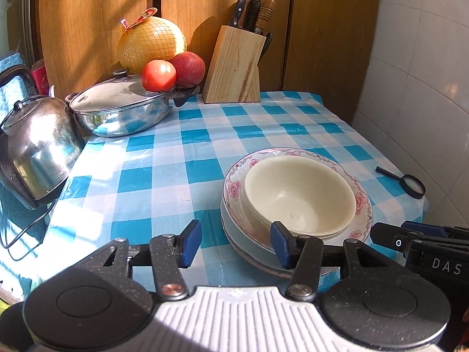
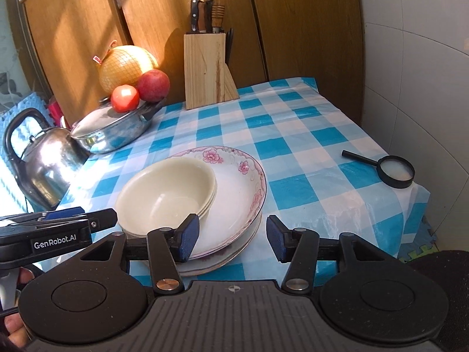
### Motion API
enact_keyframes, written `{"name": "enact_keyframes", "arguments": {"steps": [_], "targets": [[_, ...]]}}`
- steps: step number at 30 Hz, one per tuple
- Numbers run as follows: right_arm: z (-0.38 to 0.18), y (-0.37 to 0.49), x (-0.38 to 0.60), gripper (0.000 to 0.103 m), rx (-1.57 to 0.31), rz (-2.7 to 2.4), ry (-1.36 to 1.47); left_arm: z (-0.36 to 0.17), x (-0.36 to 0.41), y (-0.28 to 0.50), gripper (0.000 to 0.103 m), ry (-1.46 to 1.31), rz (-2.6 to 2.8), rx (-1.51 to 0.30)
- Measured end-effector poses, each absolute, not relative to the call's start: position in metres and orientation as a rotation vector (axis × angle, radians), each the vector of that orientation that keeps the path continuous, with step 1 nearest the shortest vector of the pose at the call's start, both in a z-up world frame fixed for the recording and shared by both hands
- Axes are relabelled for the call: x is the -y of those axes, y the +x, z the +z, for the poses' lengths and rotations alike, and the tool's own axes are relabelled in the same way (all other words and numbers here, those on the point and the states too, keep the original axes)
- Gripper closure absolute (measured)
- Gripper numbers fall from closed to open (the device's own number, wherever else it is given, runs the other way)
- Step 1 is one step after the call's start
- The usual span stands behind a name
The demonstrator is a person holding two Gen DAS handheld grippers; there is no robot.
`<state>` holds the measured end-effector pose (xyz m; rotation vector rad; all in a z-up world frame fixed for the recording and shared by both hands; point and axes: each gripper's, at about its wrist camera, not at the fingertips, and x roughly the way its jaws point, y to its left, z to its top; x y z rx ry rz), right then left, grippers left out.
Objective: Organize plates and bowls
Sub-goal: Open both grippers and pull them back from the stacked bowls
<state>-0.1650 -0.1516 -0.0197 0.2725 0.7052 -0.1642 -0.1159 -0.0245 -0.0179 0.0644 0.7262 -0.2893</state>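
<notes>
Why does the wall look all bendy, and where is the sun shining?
Left wrist view: the fisheye lens bows the wooden panels and tiled wall; sunlight stripes the wood and glints on the kettle and pot lid. Right wrist view: the same bending, warm sun on the pomelo, a knife block shadow on the wood, and the corners go dark.

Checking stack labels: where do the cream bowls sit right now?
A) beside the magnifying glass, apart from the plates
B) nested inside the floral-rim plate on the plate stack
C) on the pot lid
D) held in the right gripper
B: the cream bowls sit nested in the floral-rim plate, which tops the plate stack; the right gripper is open and holds nothing.
</notes>
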Motion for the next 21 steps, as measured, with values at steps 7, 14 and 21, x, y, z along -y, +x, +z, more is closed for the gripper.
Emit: {"name": "enact_keyframes", "arguments": {"steps": [7,14,21], "targets": [[-0.03,-0.177,0.144,0.044,-0.727,-0.165,0.291,-0.026,0.02,-0.133,0.058,0.063,-0.309,-0.762],[-0.04,-0.187,0.131,0.042,-0.755,-0.17,0.278,-0.046,0.022,-0.139,0.058,0.065,-0.327,-0.821],[-0.059,-0.19,0.126,0.042,-0.803,-0.194,0.26,-0.063,0.029,-0.144,0.058,0.091,-0.342,-0.854]]}}
